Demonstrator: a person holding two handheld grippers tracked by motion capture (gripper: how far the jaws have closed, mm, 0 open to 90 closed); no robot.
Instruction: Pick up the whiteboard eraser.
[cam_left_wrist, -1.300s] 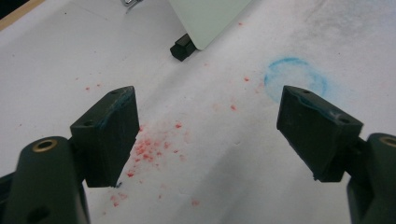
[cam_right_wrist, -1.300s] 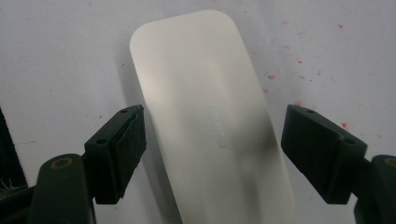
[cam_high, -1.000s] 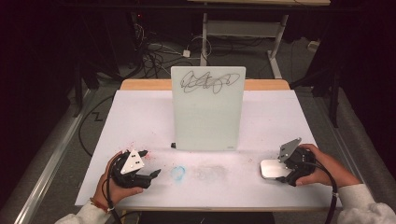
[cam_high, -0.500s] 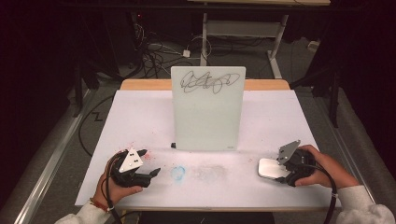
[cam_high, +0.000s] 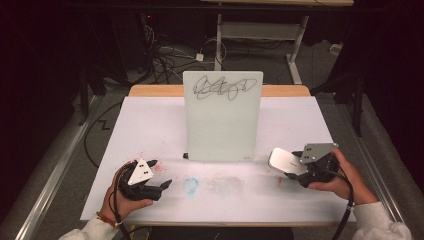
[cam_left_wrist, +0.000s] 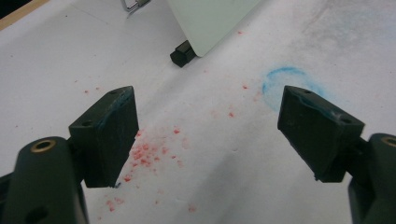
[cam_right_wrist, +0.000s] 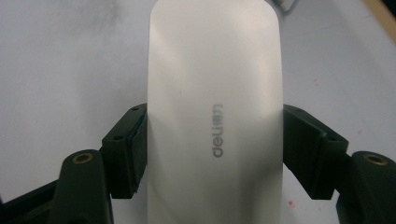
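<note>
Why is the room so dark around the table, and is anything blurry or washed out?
High view: light falls on the white table and whiteboard; the floor behind is nearly black. Right gripper view: the white eraser, clamped in the right tool, is overexposed and soft. Left gripper view: the open left tool is slightly blurred; the red specks look sharper.

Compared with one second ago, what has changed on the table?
The right tool, shut on the white eraser, has lifted slightly and moved a little toward the whiteboard. The left tool stays open above the red specks; the scribble remains.
</note>
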